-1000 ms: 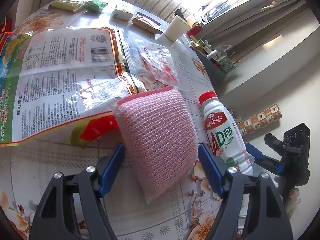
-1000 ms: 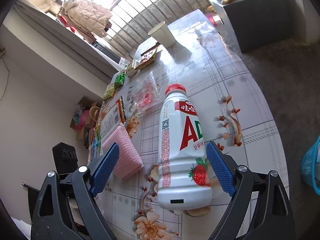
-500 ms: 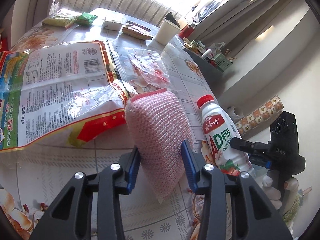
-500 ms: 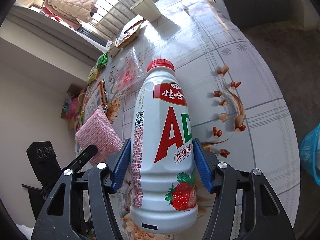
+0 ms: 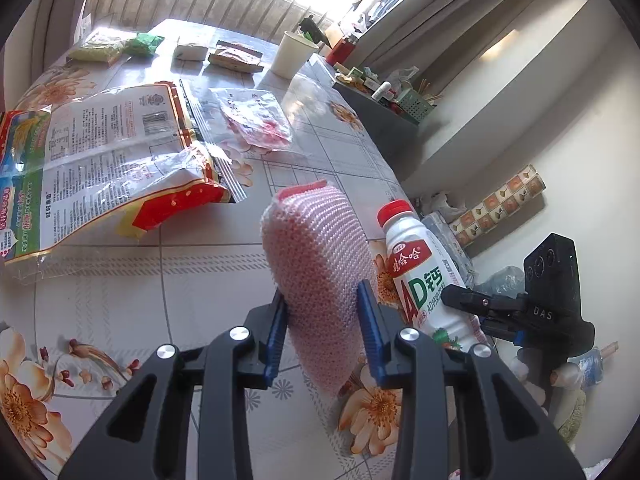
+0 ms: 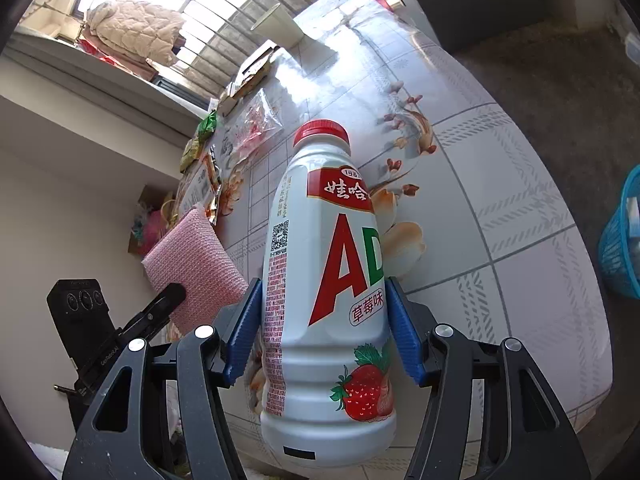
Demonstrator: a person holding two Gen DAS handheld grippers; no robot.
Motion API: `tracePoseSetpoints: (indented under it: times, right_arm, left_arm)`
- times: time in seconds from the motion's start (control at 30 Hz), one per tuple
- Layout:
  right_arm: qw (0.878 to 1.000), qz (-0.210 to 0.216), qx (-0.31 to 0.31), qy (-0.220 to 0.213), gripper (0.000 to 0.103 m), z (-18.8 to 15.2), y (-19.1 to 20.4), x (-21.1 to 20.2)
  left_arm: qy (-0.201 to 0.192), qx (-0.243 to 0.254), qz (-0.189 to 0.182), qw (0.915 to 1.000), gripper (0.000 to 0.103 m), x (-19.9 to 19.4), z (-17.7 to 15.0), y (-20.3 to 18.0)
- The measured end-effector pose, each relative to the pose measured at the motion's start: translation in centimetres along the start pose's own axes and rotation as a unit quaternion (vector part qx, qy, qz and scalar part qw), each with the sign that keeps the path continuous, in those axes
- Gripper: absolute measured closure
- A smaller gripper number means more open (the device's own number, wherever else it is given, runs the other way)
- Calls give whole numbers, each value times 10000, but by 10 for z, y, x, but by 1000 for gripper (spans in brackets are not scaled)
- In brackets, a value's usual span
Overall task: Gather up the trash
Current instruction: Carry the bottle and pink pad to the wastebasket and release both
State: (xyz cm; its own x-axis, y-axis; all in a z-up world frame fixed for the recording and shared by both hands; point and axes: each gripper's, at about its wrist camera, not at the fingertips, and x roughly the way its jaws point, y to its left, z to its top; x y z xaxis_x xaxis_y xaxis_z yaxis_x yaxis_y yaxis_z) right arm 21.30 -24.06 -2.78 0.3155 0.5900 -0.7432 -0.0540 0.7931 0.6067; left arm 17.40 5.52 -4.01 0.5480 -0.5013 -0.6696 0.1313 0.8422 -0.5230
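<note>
A pink knitted sponge (image 5: 316,240) stands on edge between the blue pads of my left gripper (image 5: 322,296), lifted off the floral table (image 5: 120,280). The jaws are closing and the pads press into its sides. The same sponge (image 6: 192,256) shows at the left of the right wrist view. A white AD drink bottle (image 6: 328,360) with a red cap and strawberry label is clamped across its middle by my right gripper (image 6: 323,284), held clear of the table. In the left wrist view the bottle (image 5: 416,276) hangs just right of the sponge.
A large printed snack bag (image 5: 100,160) lies at the left of the table, a clear bag with pink bits (image 5: 256,124) beyond it. A paper cup (image 5: 292,54) and small packets (image 5: 236,56) sit at the far end. A blue basket (image 6: 624,240) stands on the floor at the right.
Both grippers went from wide open to closed, the left on the sponge, the right on the bottle. Both things have since come up off the table, the sponge turned on edge.
</note>
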Motion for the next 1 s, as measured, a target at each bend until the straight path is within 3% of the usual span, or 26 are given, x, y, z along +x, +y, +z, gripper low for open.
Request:
tracePoseSetpoints:
  times: [0.57,0.83,1.0]
  right_arm:
    - [9959,395,235,-776,46,-26,-9,-65]
    - [9867,272,587,-1493,46,-45,-39,-122]
    - [9740,5,980,-2042,46,-63,-72,-166]
  left_arm:
    - [-136,584,-66,9982,70,-22,-8,-53]
    - [-86,899,-427,9950,70,-19,-4,-90]
    - [56,1305,-759,9885,70,-3,3,-132]
